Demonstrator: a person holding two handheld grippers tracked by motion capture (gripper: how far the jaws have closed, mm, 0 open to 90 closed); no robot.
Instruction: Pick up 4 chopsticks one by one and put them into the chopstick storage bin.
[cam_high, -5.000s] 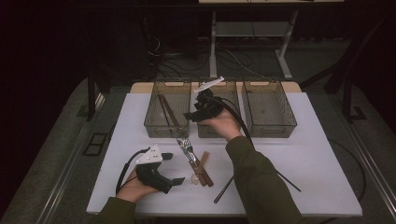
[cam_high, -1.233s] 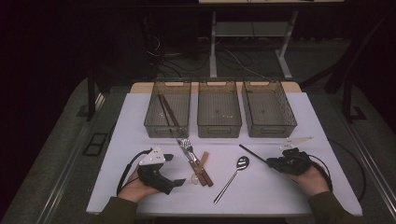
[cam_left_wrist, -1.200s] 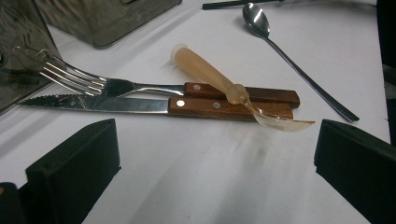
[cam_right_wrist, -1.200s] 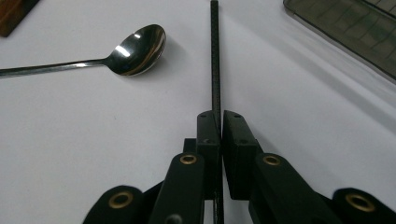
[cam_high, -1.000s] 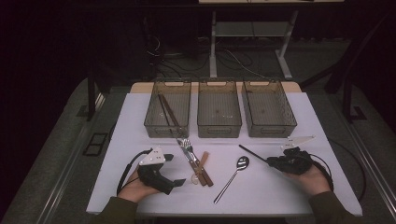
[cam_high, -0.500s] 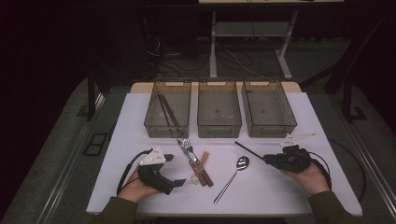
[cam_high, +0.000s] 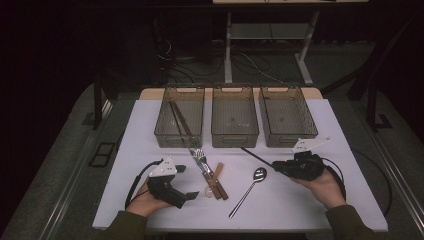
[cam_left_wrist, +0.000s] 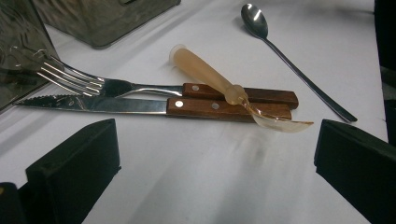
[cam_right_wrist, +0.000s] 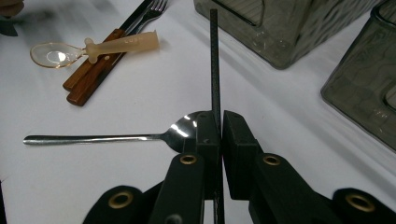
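A: Chopstick, black and thin, is clamped between the jaws of the right gripper. It juts out ahead of them, over the bowl of the steel spoon.

B: Seen from above?

A: Chopstick points from the right gripper up and left toward the middle bin, tip just short of its front wall.

B: And the left gripper?

A: Jaws wide apart, nothing between them. It rests on the table, left of the spoon.

B: What lies between?

A: Left of the spoon: fork, knife, and an amber plastic spoon lying across their wooden handles.
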